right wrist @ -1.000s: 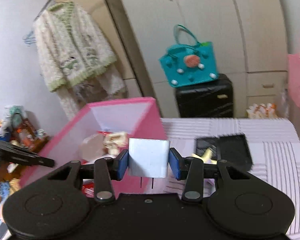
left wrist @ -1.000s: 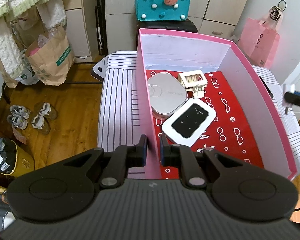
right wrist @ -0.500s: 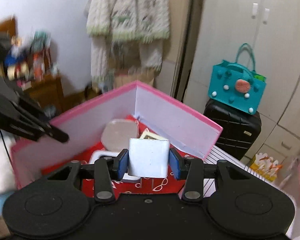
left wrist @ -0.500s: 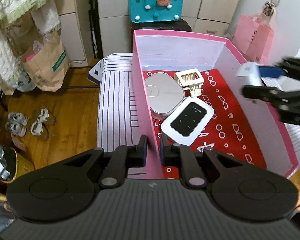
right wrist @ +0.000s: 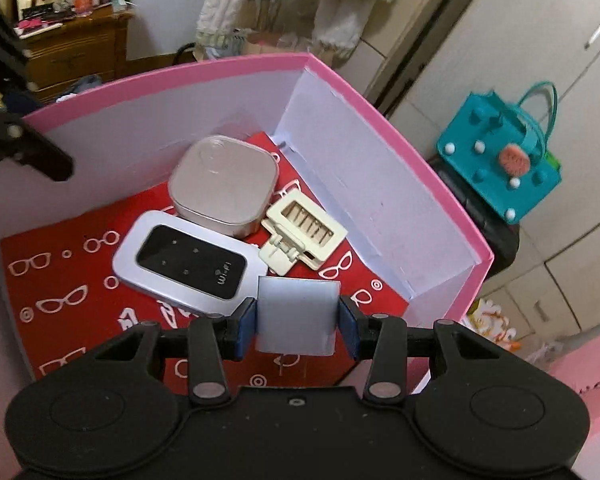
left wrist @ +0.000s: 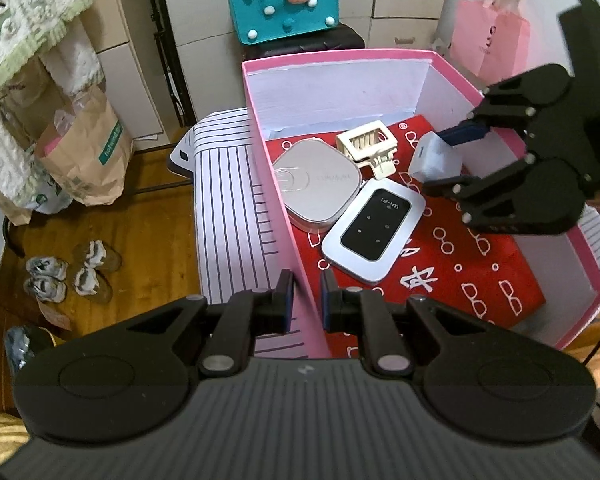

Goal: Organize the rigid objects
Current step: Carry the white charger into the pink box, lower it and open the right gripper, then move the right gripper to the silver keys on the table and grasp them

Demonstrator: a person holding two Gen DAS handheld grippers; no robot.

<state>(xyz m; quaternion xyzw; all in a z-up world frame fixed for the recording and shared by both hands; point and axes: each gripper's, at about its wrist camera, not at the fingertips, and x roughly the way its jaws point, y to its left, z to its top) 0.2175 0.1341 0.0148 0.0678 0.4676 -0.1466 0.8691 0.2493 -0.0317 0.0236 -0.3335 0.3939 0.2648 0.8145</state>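
The near wall of the pink box is clamped between the closed jaws of the left hand-held gripper. A small white block is gripped by the right hand-held gripper and held above the box's red patterned floor, inside its walls. On that floor are seen a silver rounded case, a Wi-Fi device overlapping its edge, and a cream hair clip just beside both. The box is carried on a striped counter.

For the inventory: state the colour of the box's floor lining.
Red with white glasses motifs, clearest in the left wrist view.
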